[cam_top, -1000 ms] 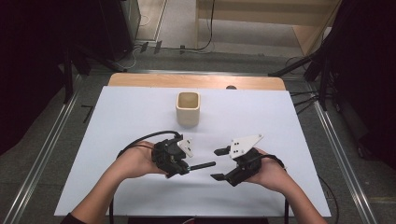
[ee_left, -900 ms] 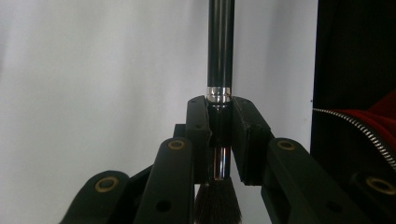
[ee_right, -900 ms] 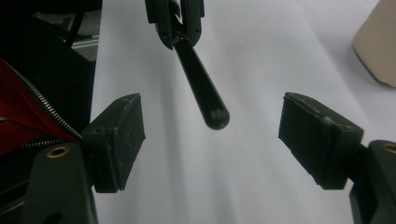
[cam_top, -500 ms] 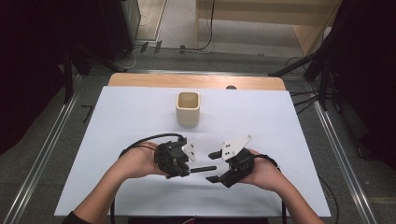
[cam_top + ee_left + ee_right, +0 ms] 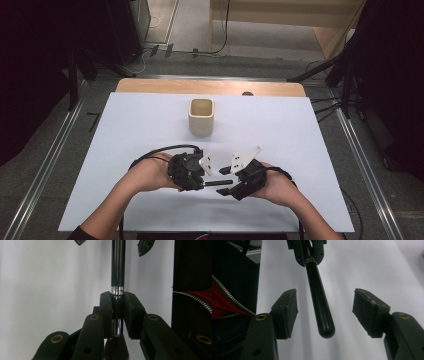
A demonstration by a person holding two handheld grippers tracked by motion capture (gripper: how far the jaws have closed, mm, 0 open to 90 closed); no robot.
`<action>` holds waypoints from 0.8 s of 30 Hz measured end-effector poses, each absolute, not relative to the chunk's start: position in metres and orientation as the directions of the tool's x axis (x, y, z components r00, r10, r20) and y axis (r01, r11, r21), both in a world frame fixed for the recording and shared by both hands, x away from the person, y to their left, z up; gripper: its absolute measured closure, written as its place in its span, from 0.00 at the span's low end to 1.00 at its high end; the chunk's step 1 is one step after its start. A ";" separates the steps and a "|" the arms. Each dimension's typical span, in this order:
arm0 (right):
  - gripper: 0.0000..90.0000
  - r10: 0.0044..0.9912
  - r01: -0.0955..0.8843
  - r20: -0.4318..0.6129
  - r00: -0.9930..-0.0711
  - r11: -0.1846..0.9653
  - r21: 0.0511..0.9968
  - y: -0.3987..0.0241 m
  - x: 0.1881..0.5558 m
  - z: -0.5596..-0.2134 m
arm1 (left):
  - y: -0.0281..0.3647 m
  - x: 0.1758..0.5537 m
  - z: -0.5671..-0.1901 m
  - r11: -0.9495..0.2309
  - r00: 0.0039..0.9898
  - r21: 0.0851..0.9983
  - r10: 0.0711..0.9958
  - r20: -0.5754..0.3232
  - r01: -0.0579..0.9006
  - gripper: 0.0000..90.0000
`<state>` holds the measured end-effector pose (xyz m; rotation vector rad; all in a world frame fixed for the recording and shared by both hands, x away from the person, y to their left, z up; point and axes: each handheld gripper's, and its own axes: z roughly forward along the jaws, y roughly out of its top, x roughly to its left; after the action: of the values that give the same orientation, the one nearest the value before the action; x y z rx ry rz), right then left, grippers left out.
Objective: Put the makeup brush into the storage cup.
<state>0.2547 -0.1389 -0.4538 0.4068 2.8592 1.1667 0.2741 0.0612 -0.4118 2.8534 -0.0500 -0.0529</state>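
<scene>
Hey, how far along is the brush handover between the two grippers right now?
Done: the left gripper is shut on the brush near its ferrule. In hand: the right gripper has the handle end between its jaws, which have just been closing, but the pads do not touch it yet. Left: the right grip, the left release, and perhaps dropping it in the cup.

White table (image 5: pixel 310 150) lies bare on both flanks and to the rear corners. One obstacle: beige cup (image 5: pixel 201 116) (centre rear), well apart from both hands.
</scene>
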 end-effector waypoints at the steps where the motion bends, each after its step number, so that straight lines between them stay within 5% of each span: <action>1: 0.44 0.247 0.225 0.068 -0.967 0.688 0.690 -0.138 0.255 -0.454 | 0.060 0.274 -0.412 -0.961 0.999 0.276 -0.042 -0.030 -0.032 0.87; 24: 0.79 0.191 0.197 0.082 -0.978 0.723 0.662 -0.121 0.253 -0.462 | 0.056 0.269 -0.416 -0.957 0.997 0.287 -0.059 -0.039 -0.045 0.87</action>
<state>0.2530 -0.1212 -0.4619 0.3285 2.9237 1.1249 0.2694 0.0559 -0.4163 2.8495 -0.0761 -0.0685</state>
